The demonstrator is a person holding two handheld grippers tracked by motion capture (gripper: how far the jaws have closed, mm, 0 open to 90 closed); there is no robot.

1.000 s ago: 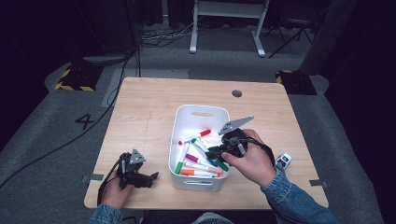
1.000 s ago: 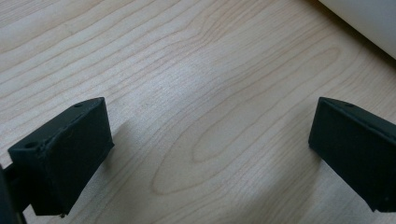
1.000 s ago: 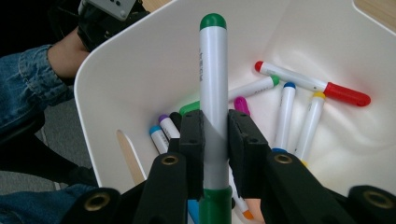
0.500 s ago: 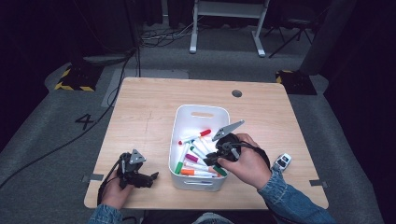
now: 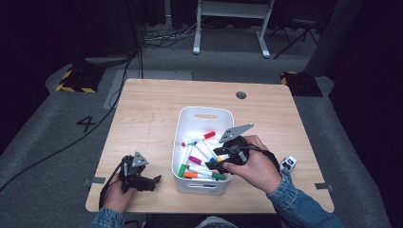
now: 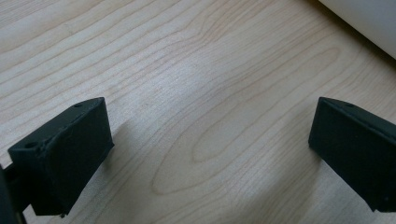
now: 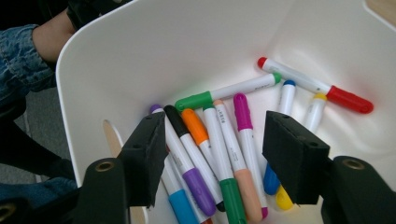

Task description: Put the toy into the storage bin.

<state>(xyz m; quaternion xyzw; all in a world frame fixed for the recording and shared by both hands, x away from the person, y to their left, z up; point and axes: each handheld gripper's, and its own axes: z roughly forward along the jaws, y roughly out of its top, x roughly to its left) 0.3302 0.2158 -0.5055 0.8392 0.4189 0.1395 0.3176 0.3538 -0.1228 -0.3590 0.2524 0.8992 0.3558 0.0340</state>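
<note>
A white bin (image 5: 204, 113) stands mid-table with several coloured markers (image 5: 199, 156) lying in it. My right gripper (image 5: 215, 159) hangs open over the bin's front right part. In the right gripper view its jaws (image 7: 215, 135) straddle a bunch of markers without touching them: an orange-capped one (image 7: 198, 133), a magenta-capped one (image 7: 243, 112) and a black-and-purple one (image 7: 183, 142). A red-capped marker (image 7: 322, 89) lies farther back. My left gripper (image 5: 154, 181) rests open on the table left of the bin, with bare wood between its jaws (image 6: 210, 135).
A small white and blue object (image 5: 287, 164) lies on the table to the right of my right hand. A round cable hole (image 5: 241, 95) sits near the far edge. The bin's white wall (image 6: 369, 18) is just ahead of the left gripper.
My right gripper has moved left and down, deeper over the markers in the bin. The left gripper has stayed where it was.
</note>
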